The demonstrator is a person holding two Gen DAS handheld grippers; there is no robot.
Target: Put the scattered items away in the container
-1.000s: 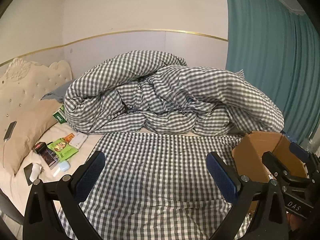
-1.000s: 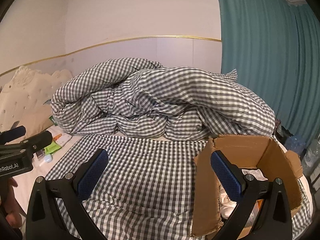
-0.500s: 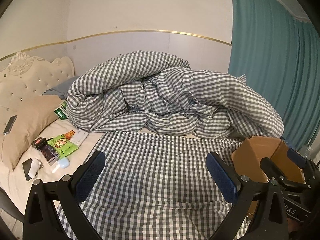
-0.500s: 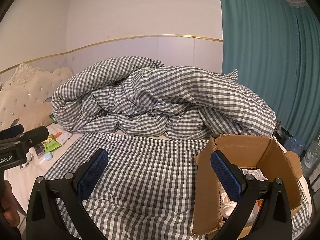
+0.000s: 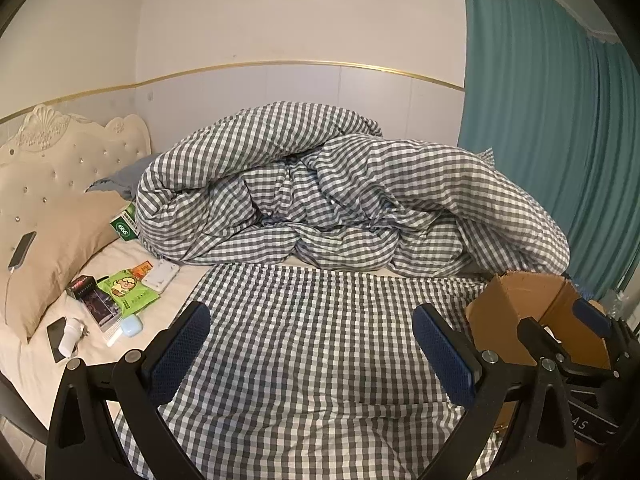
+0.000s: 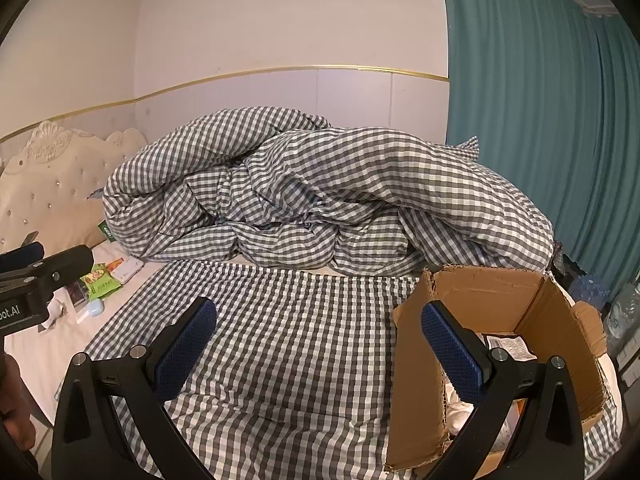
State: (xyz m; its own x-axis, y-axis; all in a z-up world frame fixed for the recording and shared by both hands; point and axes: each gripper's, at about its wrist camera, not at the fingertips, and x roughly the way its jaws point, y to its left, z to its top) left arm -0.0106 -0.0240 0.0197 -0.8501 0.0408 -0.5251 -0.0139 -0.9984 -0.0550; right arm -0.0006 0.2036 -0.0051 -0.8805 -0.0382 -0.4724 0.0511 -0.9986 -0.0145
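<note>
A: What has moved since a second ago?

B: The left claw [image 5: 311,354] has swung left: the headboard [image 5: 60,172] and pillow [image 5: 60,236] show more fully, and the box [image 5: 532,312] sits further right in its view. The right claw [image 6: 320,350] has barely shifted.

A: How do the claws stand?

B: Both are spread wide, pinching nothing, and hang over the checked sheet [image 5: 316,332].

A: Where are the scattered things?

B: On the bare mattress [image 5: 176,292] by the pillow, left of the sheet: a green packet [image 5: 126,292], a white case [image 5: 161,276] just beside it, a dark box [image 5: 82,285], a pale blue case [image 5: 131,325], a white bottle [image 5: 68,338] lying on a phone [image 5: 54,334]. A green carton [image 5: 124,228] touches the rolled duvet [image 5: 340,200]. Another phone [image 5: 22,249] rests on the pillow.

A: And the box?

B: Open, at the sheet's right edge, with the right claw's right finger in front of its near wall. Some packets [image 6: 508,348] lie inside.
</note>
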